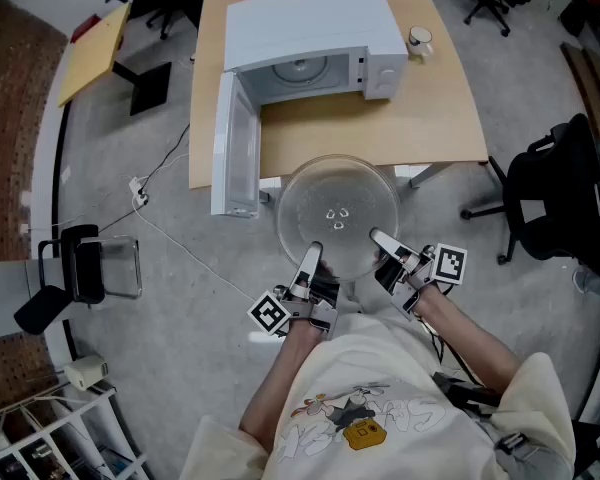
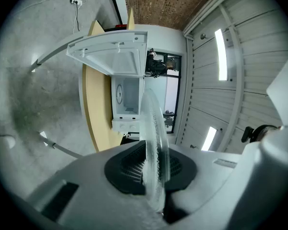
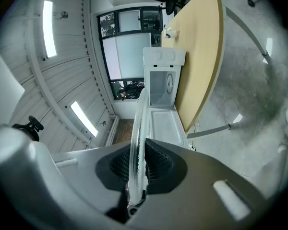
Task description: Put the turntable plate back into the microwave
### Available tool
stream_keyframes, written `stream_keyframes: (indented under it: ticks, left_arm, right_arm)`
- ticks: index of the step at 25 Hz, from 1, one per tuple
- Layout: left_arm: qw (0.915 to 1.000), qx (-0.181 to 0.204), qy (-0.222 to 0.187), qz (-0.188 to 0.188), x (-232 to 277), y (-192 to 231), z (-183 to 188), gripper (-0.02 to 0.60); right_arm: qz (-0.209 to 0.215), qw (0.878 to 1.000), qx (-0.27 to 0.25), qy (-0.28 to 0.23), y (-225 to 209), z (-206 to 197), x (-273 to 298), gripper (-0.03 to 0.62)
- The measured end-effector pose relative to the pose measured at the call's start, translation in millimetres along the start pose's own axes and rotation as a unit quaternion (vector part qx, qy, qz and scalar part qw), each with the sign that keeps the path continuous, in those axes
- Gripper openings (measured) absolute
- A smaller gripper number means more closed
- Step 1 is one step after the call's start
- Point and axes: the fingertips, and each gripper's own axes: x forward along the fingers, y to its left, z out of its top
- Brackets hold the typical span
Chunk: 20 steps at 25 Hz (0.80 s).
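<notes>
As the glass turntable plate (image 1: pixel 338 216) hangs level off the near edge of the worktop (image 1: pixel 430 118), short of the open microwave (image 1: pixel 310 38), the left hand-held gripper (image 1: pixel 309 260) and right hand-held gripper (image 1: pixel 384 241) each pinch its near rim, jaws nearly closed, pads on glass. Judgement: advance both together and keep them level, since a rim-only hold on glass may slip. Steer clear of the door (image 1: pixel 230 148), then centre the plate over the cavity hub (image 1: pixel 302 68) before letting go.
</notes>
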Motion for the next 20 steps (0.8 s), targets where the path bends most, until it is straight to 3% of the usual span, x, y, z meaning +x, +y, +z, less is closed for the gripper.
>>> stream_keyframes:
  ticks: [5,11,20]
  left_arm:
    - [0.9998,0.014,-0.008,-0.012,-7,7,-6,0.029]
    - [0.9995,0.005,-0.027,-0.015,-11,6,-17,0.029]
    - [0.9996,0.018,-0.017,-0.009,-4,-1,-14,0.029]
  right_arm:
    - [0.0,1.0,-0.009,0.019,-7,-2,-8,0.035]
    - [0.001,0.999,-0.013,0.037,-5,-3,-15,0.035]
    - [0.017,1.0,-0.001,0.02,-2,3,-13,0.036]
